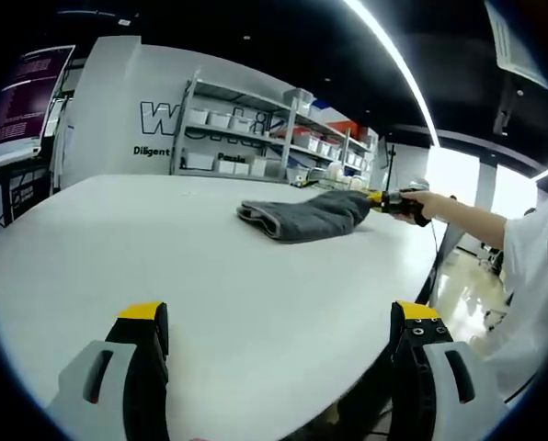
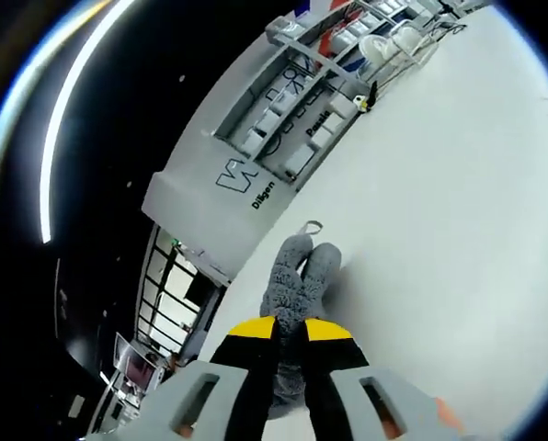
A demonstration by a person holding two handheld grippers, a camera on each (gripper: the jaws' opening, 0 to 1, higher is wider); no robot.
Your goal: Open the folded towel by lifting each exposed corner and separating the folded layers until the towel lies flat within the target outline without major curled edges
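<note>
White worktop [image 1: 164, 248], shelving [image 1: 256, 138] behind. Grey towel [image 1: 306, 215] bunched at far right, still folded; my right gripper [image 2: 290, 329] fingers pinch its edge. Left gripper [image 1: 279, 317] fingers wide, empty, near edge. Unfolding barely begun; flattening remains.

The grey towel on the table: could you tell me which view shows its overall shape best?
The left gripper view: the grey towel lies whole on the white table, still bunched, with the right gripper at its edge. The right gripper view shows just a close strip of towel pinched between its jaws.
</note>
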